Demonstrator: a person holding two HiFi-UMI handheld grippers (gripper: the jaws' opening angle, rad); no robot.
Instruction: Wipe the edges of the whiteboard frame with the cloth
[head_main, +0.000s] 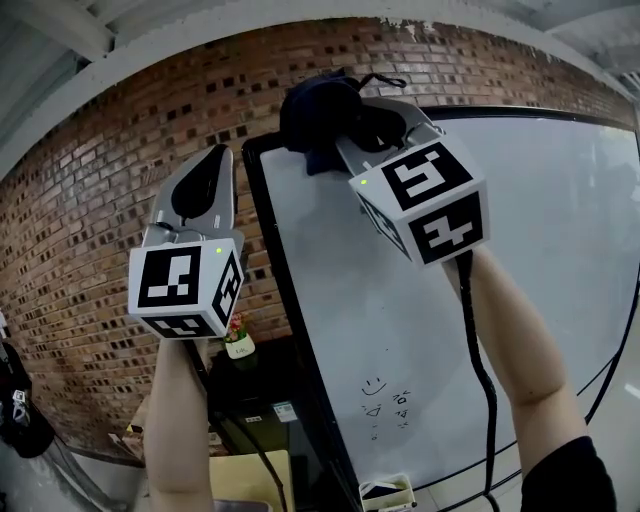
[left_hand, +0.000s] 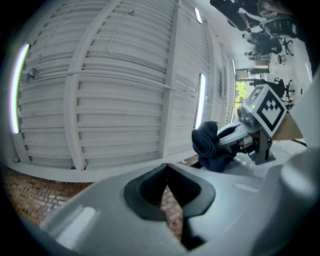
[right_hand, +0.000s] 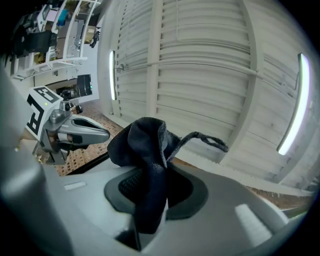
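Figure: Office-type workspace within an industrial shell.
A large black-framed whiteboard stands against a red-brown brick wall; above the board runs a white ribbed metal ceiling with long strip lights.

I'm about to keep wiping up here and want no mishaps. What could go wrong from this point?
1. The right gripper pinches only a narrow fold of the dark blue cloth. Most of it bulges past the jaws, so dragging along the whiteboard's black frame might pull it free.
2. The cloth's loose strand could snag on the frame's corner.
3. The hanging black cable may brush the board.
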